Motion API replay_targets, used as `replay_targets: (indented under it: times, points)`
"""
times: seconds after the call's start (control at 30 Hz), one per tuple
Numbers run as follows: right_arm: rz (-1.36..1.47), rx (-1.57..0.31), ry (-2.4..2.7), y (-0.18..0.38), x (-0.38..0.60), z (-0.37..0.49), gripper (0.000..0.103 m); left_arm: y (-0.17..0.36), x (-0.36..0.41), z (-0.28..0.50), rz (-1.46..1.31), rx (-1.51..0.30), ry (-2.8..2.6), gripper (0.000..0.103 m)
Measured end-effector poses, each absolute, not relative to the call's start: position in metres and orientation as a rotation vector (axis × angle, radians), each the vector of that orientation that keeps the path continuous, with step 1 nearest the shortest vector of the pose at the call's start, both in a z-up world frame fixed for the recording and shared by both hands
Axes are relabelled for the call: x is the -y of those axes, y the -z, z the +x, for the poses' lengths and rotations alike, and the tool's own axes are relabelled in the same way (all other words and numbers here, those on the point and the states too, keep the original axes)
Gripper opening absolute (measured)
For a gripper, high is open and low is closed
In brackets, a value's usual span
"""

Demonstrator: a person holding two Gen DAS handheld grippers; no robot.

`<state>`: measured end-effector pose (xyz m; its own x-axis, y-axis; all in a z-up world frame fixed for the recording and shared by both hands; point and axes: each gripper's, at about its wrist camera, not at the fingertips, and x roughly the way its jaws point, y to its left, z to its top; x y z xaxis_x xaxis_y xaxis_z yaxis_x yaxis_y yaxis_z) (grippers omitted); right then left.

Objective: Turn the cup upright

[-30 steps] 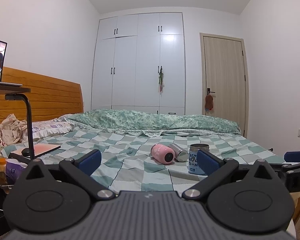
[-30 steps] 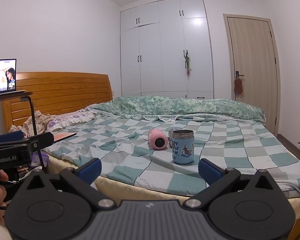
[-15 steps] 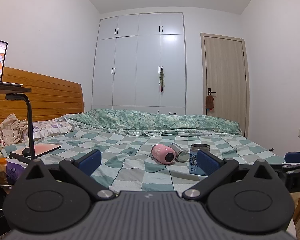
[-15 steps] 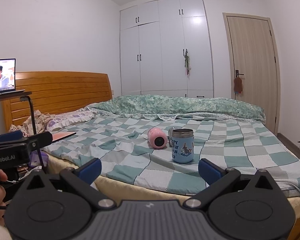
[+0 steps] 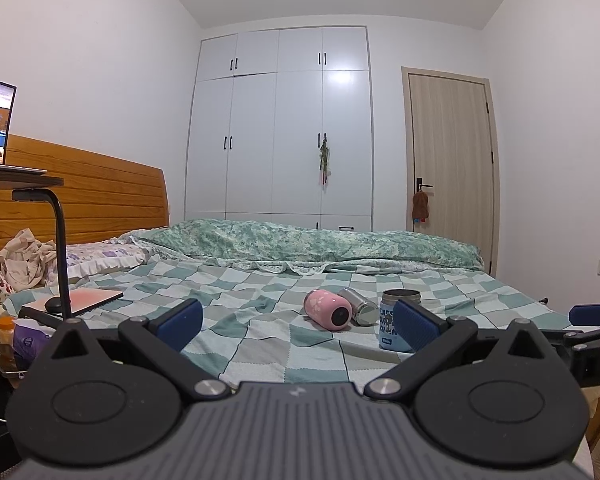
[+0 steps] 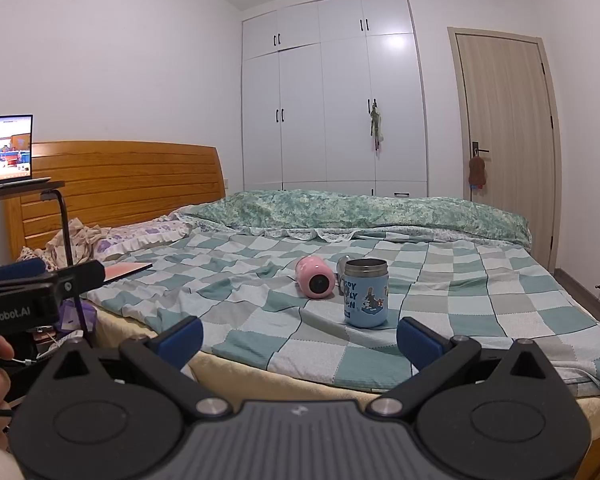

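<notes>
- We found the pink cup [image 5: 327, 315] lying on its side on the checked bedspread [image 5: 260, 320], right of centre in the left wrist frame, its round end facing the camera.
- In the left wrist view it lay beyond the left gripper [image 5: 296, 318], between the two blue pads and nearer the right-hand one; no contact.
- In the right wrist view the pink cup [image 6: 315, 282] sat above and well beyond the right gripper [image 6: 299, 338], centre frame.
- Both grippers had their jaws spread wide, holding nothing.
- A silver cup [image 5: 357, 306] lay on its side, touching the pink one.
- A blue mug [image 6: 366, 293] stood upright just right of the pink cup; we read only partial letters, "PY", "LY", "N".
- The left gripper's side, at the left edge of the right wrist frame, read "GenRobot.AI" [image 6: 4, 314].
</notes>
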<state>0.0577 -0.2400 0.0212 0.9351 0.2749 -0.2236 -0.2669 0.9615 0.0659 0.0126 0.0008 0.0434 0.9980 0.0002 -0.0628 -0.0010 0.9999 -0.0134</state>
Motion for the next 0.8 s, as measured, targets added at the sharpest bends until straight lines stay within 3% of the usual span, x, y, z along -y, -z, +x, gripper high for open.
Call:
replay_targets:
  times: [0.8]
  points:
    - [0.037,-0.240,-0.283,-0.0215,0.2420,0.0583,0.103,-0.0436,-0.0007,0.0120,-0.017,-0.069,0.002,0.103]
